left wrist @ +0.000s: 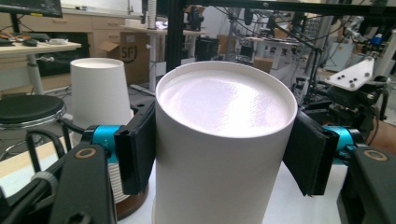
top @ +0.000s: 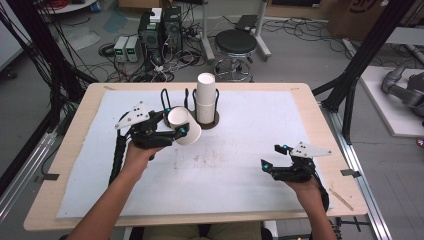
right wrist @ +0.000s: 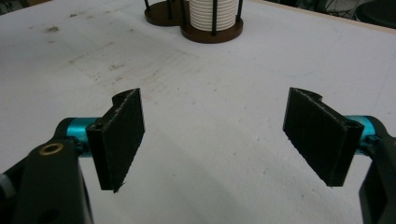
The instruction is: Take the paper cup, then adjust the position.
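Observation:
My left gripper (top: 176, 122) is shut on a white paper cup (top: 185, 126), held tilted just above the white mat near the table's back middle. In the left gripper view the cup (left wrist: 224, 140) sits between both black pads (left wrist: 135, 144) with its closed base toward the camera. Right behind it a stack of white cups (top: 205, 97) stands in a brown-based holder (top: 216, 121) with black rods; the stack (left wrist: 99, 91) also shows there. My right gripper (top: 272, 156) rests low at the front right, open with nothing between its jaws (right wrist: 215, 112).
A second, empty rod holder (top: 167, 102) stands left of the cup stack (right wrist: 214, 11). The white mat (top: 230, 170) covers most of the wooden table (top: 75, 145). A stool (top: 235, 45), computers and cables lie on the floor beyond the far edge.

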`<state>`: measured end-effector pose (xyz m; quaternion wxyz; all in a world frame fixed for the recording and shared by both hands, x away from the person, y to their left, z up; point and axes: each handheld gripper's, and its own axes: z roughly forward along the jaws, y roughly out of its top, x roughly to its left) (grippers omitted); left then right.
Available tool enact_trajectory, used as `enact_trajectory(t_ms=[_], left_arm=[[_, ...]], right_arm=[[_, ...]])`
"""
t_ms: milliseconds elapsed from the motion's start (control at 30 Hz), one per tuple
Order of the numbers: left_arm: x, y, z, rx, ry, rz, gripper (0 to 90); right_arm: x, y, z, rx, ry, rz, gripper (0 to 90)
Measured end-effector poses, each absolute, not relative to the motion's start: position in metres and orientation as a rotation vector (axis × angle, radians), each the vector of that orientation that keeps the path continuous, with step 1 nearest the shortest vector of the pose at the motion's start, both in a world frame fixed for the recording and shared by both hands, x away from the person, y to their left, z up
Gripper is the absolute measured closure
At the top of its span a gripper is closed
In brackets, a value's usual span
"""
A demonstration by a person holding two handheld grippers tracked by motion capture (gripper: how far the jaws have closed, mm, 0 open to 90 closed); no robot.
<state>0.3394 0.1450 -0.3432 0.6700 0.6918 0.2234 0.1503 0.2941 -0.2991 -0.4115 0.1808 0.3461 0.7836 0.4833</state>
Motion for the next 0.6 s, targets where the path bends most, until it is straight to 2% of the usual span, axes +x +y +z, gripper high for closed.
enact_trajectory(t_ms=[600], left_arm=[[0.332,0.129,-0.366,1.603,0.458,0.25,33.5]], right_arm=[[0.293,-0.278,-0.407,0.889,2.292,1.446,20.4]])
